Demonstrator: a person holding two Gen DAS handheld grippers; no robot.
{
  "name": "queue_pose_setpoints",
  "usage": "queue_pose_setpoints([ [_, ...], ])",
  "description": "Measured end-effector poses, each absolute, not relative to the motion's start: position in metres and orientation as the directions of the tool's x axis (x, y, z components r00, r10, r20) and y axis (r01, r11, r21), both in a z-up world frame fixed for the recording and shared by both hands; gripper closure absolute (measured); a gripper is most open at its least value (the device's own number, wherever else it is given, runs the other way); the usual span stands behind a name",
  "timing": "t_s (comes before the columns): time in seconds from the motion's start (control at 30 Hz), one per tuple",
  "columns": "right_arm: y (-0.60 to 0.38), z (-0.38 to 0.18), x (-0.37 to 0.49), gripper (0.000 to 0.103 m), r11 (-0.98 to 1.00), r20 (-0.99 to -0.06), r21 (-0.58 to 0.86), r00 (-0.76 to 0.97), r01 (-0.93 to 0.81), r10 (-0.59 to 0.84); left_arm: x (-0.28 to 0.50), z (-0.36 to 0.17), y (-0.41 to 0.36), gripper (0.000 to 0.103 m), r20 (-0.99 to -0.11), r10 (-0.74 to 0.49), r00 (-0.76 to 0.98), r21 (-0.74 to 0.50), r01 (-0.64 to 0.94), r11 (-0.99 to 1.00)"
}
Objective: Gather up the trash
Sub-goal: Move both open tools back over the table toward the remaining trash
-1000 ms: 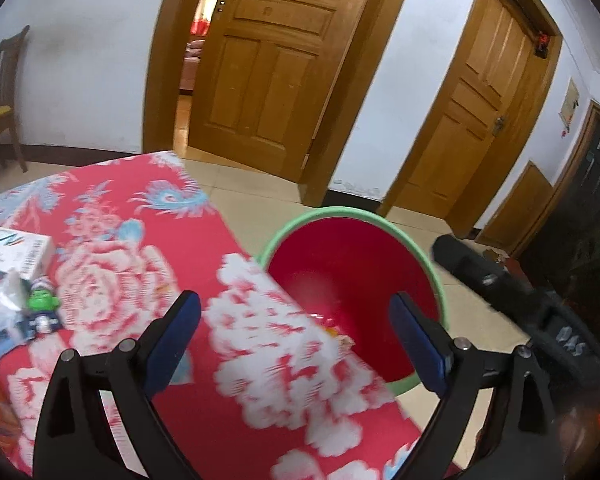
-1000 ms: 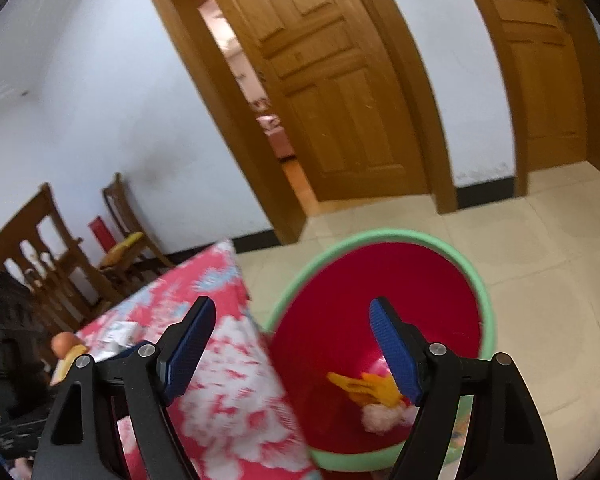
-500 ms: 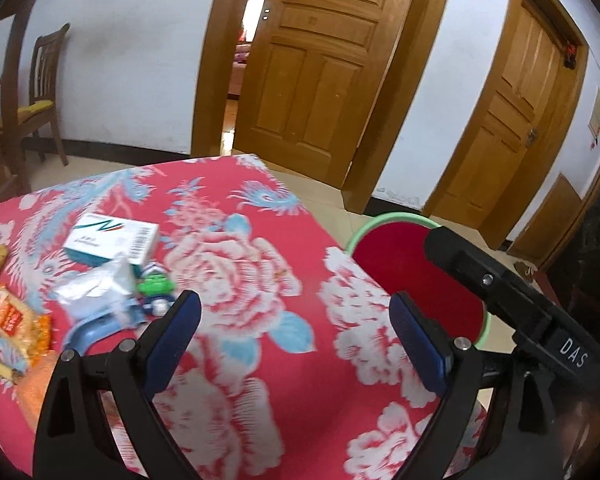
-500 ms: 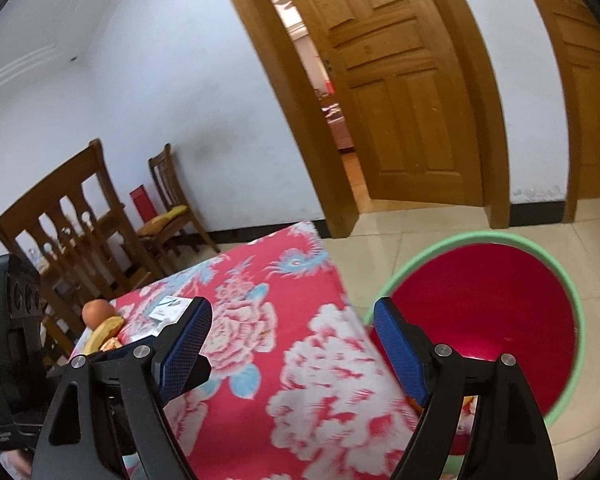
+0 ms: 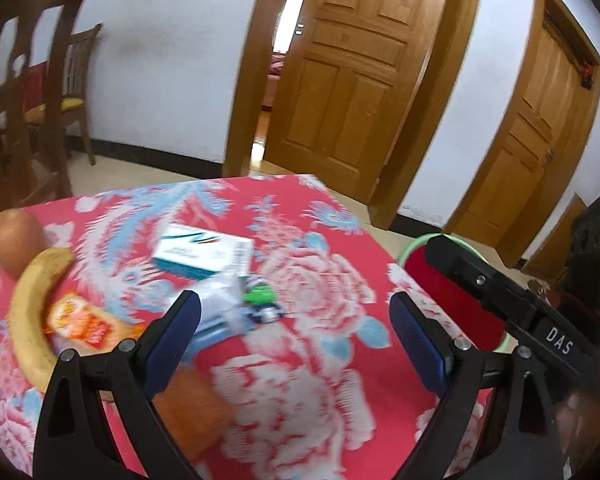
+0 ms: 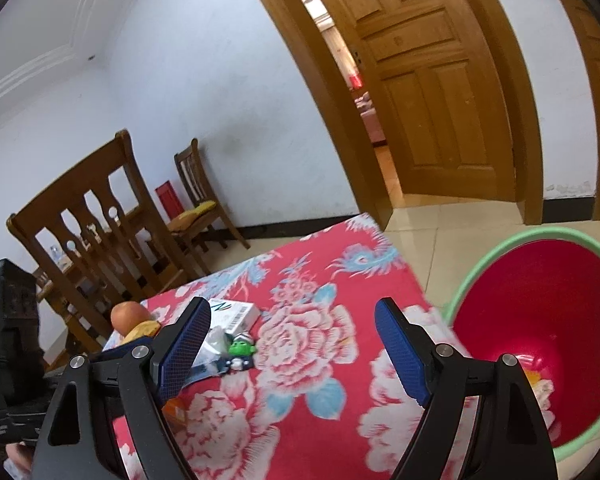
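A red bin with a green rim [image 6: 540, 320] stands on the floor right of the table; some trash lies at its bottom. It also shows in the left wrist view [image 5: 452, 292]. On the red floral tablecloth [image 5: 320, 280] lie a white and teal box [image 5: 202, 254], a clear plastic wrapper [image 5: 220, 300], a small green toy [image 5: 260, 294], an orange snack packet [image 5: 84, 322], a banana [image 5: 32, 312] and an orange fruit [image 5: 16, 240]. My left gripper [image 5: 296, 332] is open and empty above the table. My right gripper [image 6: 292, 352] is open and empty too.
Wooden chairs [image 6: 100, 220] stand behind the table's far left side. Wooden doors [image 5: 340, 80] line the white wall beyond the tiled floor. The right gripper's body [image 5: 512, 312] crosses the right of the left wrist view, in front of the bin.
Both grippers have swung left, away from the bin and toward the table. The items on the cloth have come into view and closer. Both stay open.
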State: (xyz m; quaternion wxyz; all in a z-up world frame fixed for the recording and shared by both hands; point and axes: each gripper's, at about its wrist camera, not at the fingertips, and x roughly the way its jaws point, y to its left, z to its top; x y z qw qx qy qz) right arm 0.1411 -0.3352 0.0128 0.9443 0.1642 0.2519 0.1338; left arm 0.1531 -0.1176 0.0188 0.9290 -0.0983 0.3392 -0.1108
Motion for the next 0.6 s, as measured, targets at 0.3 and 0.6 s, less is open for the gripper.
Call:
queue_pose_setpoints([
  [0.3, -0.290, 0.008, 0.162, 0.018, 0.895, -0.445, 0.388, 0.806, -0.219, 0.391, 0.145, 0.019, -0.054, 0.009, -0.618, -0.233, 0.751, -0.296, 0.053, 0.954],
  [0.6, -0.265, -0.003, 0.178, 0.039, 0.889, -0.512, 0.389, 0.745, -0.244, 0.428, 0.153, -0.017, -0.009, 0.009, -0.705, -0.143, 0.695, -0.252, -0.057, 0.966],
])
